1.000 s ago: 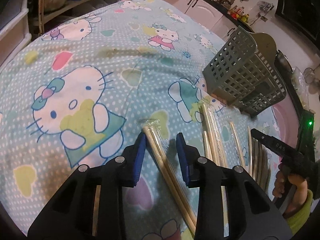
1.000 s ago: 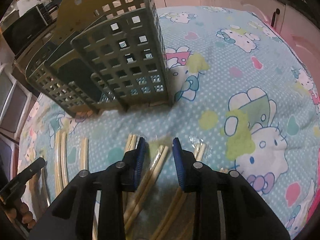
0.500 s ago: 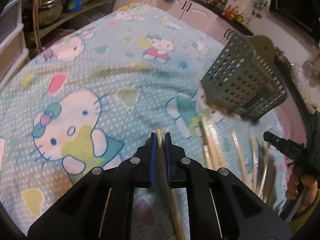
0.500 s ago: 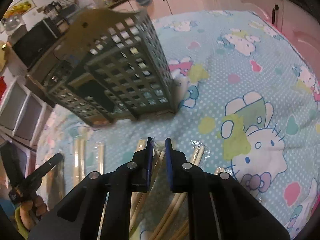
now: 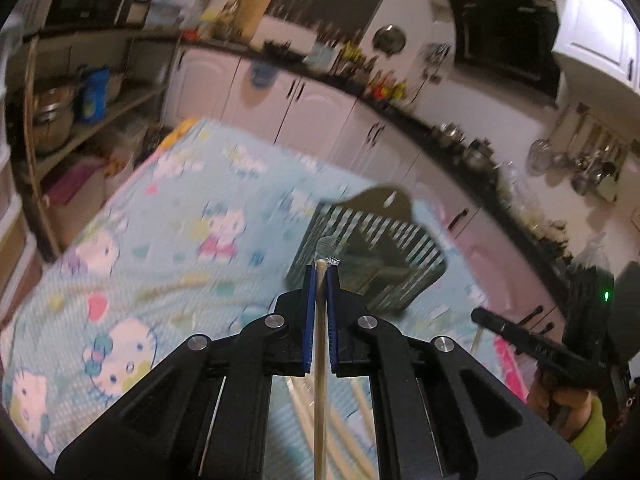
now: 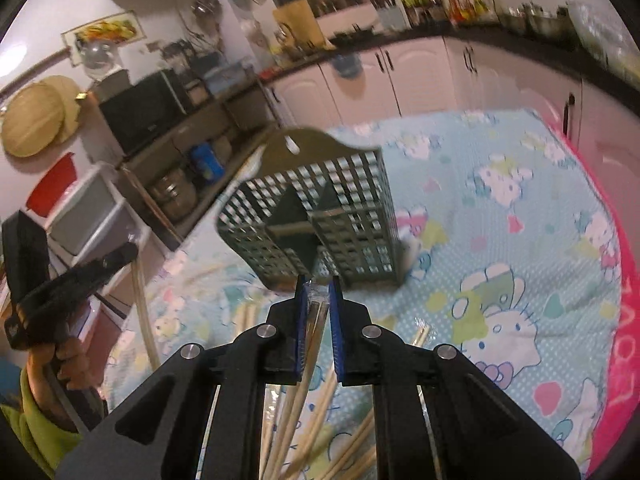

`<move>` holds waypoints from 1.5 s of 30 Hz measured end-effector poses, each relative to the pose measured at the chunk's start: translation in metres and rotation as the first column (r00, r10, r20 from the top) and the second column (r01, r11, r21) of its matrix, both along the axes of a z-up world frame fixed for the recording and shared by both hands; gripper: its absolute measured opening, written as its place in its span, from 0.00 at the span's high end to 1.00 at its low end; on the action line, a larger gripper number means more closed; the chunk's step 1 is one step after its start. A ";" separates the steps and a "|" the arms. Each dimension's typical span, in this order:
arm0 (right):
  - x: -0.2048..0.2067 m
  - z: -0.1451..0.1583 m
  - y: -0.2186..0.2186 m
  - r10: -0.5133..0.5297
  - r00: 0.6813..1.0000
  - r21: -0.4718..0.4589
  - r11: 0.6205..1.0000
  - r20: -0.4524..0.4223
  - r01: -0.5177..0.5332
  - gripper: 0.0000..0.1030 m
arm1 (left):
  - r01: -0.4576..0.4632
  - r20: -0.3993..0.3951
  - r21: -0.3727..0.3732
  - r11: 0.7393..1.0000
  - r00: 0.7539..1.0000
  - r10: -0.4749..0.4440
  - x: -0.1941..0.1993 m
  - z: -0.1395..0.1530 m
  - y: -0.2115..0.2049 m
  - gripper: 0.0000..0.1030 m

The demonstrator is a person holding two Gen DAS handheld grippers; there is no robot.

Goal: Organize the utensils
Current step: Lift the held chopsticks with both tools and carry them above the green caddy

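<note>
Both claws up off the worktop, each gripping wrapped chopsticks.
Left claw (image 5: pixel 319 276) clamped on 1 pair (image 5: pixel 320 360); right claw (image 6: pixel 318 284) pinching another pair (image 6: pixel 310 344); grey utensil basket (image 6: pixel 340 216) just ahead, more pairs (image 6: pixel 360 444) lying below.

I see the utensil basket (image 6: pixel 320 224) standing on the cloth-covered counter (image 6: pixel 500 208), ahead of both grippers. Loose chopsticks (image 6: pixel 248 316) lie on the cloth before the basket, nearer to me. One wrapped chopstick pair (image 5: pixel 320 360) sits between the left gripper's fingers (image 5: pixel 309 312); another wrapped pair (image 6: pixel 314 340) sits between the right gripper's fingers (image 6: pixel 334 320). Cabinets (image 6: pixel 420 80) stand behind the counter.
</note>
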State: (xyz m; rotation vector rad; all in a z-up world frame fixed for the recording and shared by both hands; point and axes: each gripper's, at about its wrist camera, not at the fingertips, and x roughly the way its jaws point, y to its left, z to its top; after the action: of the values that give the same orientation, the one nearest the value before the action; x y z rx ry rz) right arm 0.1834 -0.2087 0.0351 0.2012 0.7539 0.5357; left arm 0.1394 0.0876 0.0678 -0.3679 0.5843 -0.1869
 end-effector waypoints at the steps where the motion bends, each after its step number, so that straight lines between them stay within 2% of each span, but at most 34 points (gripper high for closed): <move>1: -0.002 0.005 -0.001 0.002 1.000 0.003 1.000 0.016 -0.002 0.90 | 0.001 0.014 0.003 1.000 1.000 -0.001 0.000 0.005 -0.002 0.99; 7: -0.018 0.045 -0.008 0.003 0.990 0.017 1.000 0.139 -0.005 0.91 | 0.010 0.105 0.003 1.000 0.994 -0.010 0.006 0.038 -0.013 0.99; 15: -0.020 0.089 -0.014 -0.014 0.963 0.005 1.000 0.271 0.013 0.91 | -0.003 0.216 0.047 0.999 0.976 -0.007 0.026 0.077 -0.032 0.99; 27: 0.015 0.141 -0.018 -0.074 0.913 0.041 0.997 0.401 0.062 0.91 | -0.037 0.305 0.096 0.995 0.952 0.006 0.073 0.114 -0.054 0.99; 32: 0.041 0.153 -0.018 -0.103 0.897 0.064 0.994 0.429 0.083 0.91 | -0.061 0.320 0.123 0.991 0.947 0.018 0.096 0.117 -0.058 0.99; 37: 0.068 0.157 -0.013 -0.132 0.884 0.063 0.991 0.449 0.116 0.91 | -0.078 0.311 0.128 0.989 0.950 0.035 0.117 0.107 -0.057 0.99; 45: 0.103 0.133 0.005 -0.140 0.886 0.022 0.989 0.441 0.145 0.91 | -0.083 0.259 0.144 0.986 0.965 0.043 0.140 0.077 -0.048 0.99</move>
State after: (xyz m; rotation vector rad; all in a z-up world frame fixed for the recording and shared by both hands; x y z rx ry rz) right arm 0.2868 -0.2040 0.1681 0.1157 0.2933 0.4154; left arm 0.2793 0.0396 0.1447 -0.2082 0.3291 -0.1244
